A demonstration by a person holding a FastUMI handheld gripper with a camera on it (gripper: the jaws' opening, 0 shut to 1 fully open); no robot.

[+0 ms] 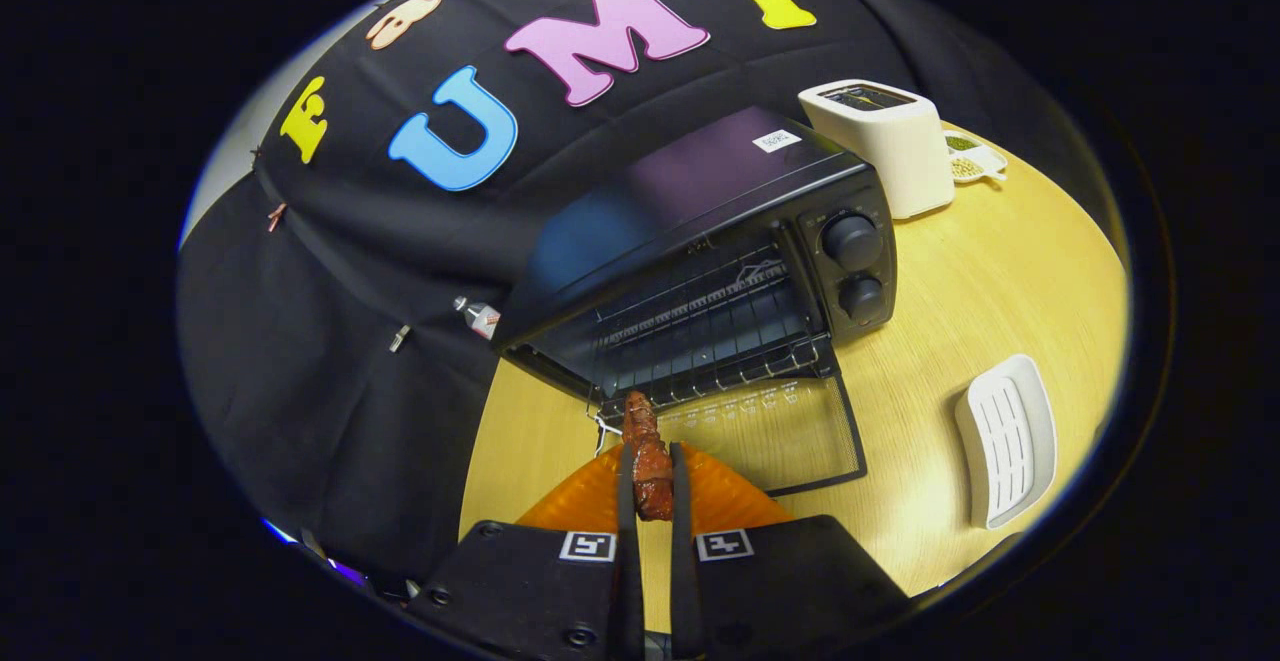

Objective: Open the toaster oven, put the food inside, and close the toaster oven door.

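Observation:
A black toaster oven [700, 241] stands on the wooden table with its glass door [790, 431] folded down flat and the wire rack [700, 341] showing inside. My gripper [652, 461] is shut on a reddish-brown piece of food [648, 451], a long grilled chunk. It sticks up between my fingers, its tip near the front edge of the rack. An orange plate [730, 501] lies under the fingers, just before the open door.
A white pop-up toaster [885, 141] stands beyond the oven, with a small white dish of grains [970, 156] behind it. A white slotted tray [1008, 438] lies on the table [1000, 281] to the right of the door. A small bottle [480, 316] lies by the booth wall.

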